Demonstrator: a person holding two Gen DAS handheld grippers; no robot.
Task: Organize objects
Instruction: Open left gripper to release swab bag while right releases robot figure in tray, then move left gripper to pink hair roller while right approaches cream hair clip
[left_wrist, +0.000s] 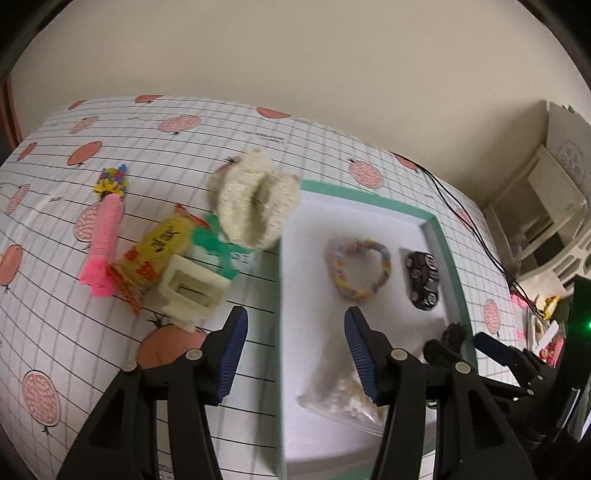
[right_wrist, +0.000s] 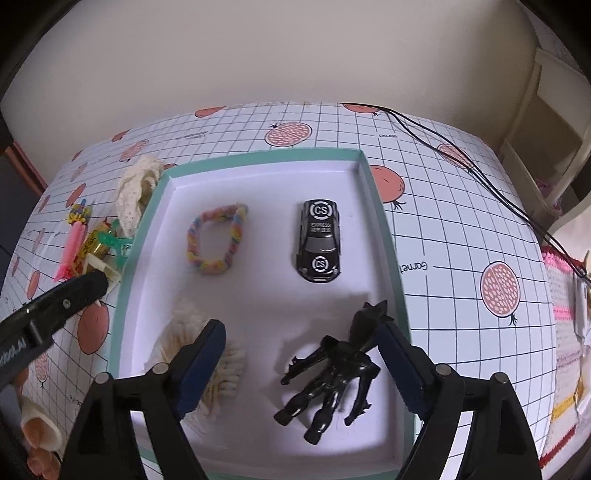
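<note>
Four items are lying inside the white tray (right_wrist: 384, 229) with the teal rim: a rainbow loom bracelet (right_wrist: 216, 238) at 11 o'clock of its floor, a black toy car (right_wrist: 319, 242) at 1 o'clock, a clear bag of pale pieces (right_wrist: 229, 365) at 7 o'clock and a black action figure (right_wrist: 332, 373) at 5 o'clock. The middle of the tray floor is showing bare white, and the car is sitting well apart from the bracelet.

Outside the tray's left rim, a cream knitted piece (left_wrist: 255, 199), a yellow snack packet (left_wrist: 155, 251), a pink crocheted toy (left_wrist: 105, 240), a green plastic piece (left_wrist: 210, 240) and a cream plastic clip (left_wrist: 192, 284) are crowding together on the pomegranate-print tablecloth (left_wrist: 55, 317). Open cloth is lying at 6 o'clock of that pile. A black cable (right_wrist: 461, 155) is trailing over the cloth at 2 o'clock of the tray.

The left gripper (left_wrist: 291, 354) is hanging over the tray's left rim, fingers spread wide and empty. The right gripper (right_wrist: 303, 365) is hovering over the tray's near end, fingers wide; the figure is lying between them, its head close by the right finger, ungripped.
</note>
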